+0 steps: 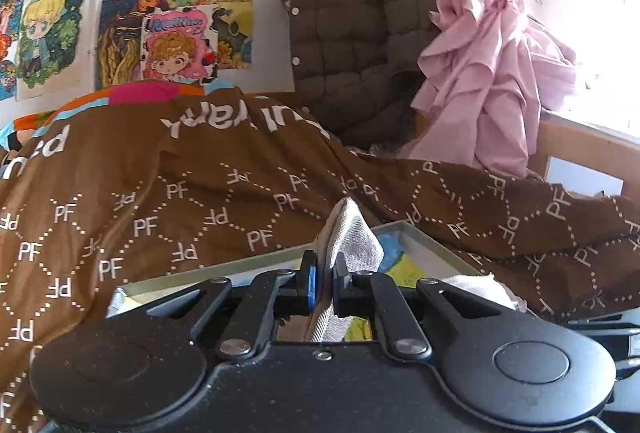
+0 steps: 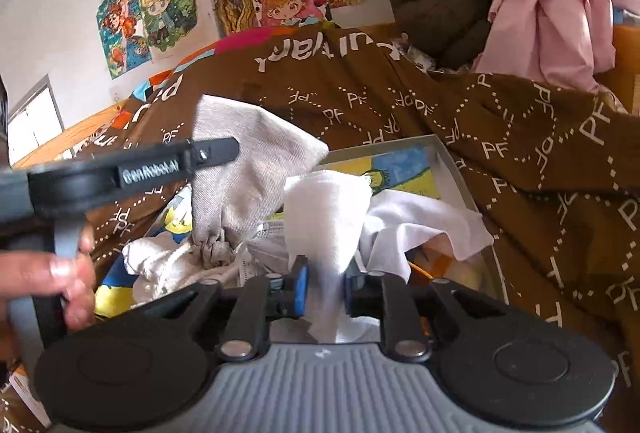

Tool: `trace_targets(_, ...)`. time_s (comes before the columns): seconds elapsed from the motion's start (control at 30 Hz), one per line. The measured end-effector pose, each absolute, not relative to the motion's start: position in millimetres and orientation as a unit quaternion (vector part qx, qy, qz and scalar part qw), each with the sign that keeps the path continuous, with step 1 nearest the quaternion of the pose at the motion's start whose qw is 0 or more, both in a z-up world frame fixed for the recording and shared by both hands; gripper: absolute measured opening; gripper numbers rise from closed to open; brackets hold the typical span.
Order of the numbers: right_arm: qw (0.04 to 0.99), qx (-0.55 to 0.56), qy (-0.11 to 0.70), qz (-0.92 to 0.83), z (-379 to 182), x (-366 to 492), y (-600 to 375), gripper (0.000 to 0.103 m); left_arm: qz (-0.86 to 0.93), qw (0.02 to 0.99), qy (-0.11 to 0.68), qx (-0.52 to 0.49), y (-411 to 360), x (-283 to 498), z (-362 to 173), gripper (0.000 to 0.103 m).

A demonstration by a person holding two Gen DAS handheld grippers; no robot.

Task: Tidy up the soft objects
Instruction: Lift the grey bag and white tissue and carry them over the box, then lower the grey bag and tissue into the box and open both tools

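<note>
Tongs (image 1: 323, 287) on woven grey pouch (image 1: 352, 241)

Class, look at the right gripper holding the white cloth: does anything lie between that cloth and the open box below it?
Nothing blocks it: the right gripper holds the white cloth directly above the shallow grey box.

The brown blanket (image 2: 460, 121) is soft, matt cloth with white letters. The grey bag (image 2: 248, 169) looks like rough woven cloth, and the white cloth (image 2: 324, 217) looks thin and soft. The box (image 2: 460, 173) has stiff, smooth walls.
</note>
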State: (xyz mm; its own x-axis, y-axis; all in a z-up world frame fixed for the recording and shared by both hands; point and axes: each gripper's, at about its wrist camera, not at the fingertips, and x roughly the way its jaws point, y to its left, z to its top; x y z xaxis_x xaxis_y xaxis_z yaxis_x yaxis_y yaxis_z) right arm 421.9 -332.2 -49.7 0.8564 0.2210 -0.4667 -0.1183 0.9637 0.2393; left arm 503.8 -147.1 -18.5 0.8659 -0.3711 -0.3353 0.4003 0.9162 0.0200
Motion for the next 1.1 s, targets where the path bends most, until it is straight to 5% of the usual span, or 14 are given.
trace_targets(0.3, 0.953, 0.156, 0.245, 0.093, -50, 424, -349, 0.056, -0.206, 0.961, 0.18, 0.038, -161, 514, -26, 0.021)
trace_targets(0.5, 0.953, 0.163, 0.239, 0.088, -48, 425, -352, 0.072, -0.196, 0.963, 0.182, 0.029, -157, 513, -26, 0.04)
trace_targets(1.1, 0.96, 0.157, 0.224, 0.066, -34, 407, -358, 0.101, -0.15, 0.973, 0.173, -0.022, -123, 480, -7, 0.092)
